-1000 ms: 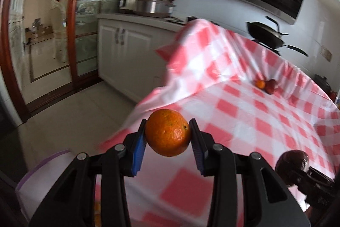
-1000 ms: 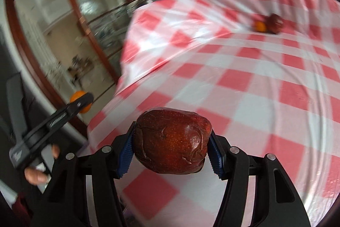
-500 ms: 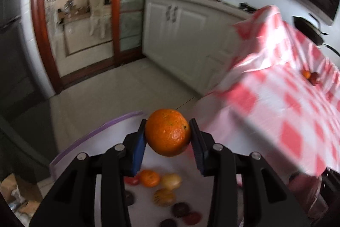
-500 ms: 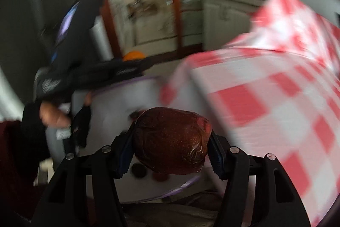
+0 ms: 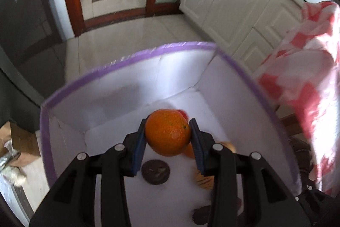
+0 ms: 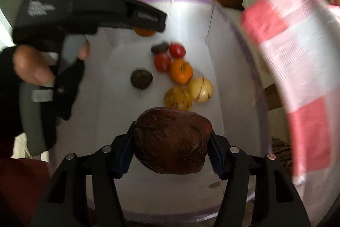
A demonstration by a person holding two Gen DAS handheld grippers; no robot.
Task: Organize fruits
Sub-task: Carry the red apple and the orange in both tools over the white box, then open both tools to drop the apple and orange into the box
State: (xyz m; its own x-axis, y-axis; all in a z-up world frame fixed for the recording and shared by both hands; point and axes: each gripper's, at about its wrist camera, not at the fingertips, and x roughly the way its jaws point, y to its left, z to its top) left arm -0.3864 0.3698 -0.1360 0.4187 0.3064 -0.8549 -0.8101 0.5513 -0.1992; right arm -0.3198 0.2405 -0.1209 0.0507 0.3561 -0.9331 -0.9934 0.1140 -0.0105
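Both tongs now hang over bin.

both wrist views down, sharing bin

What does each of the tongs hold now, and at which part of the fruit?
The left tongs hold an orange, pressed at its two opposite sides. The right tongs hold a dark red apple, also by its sides.
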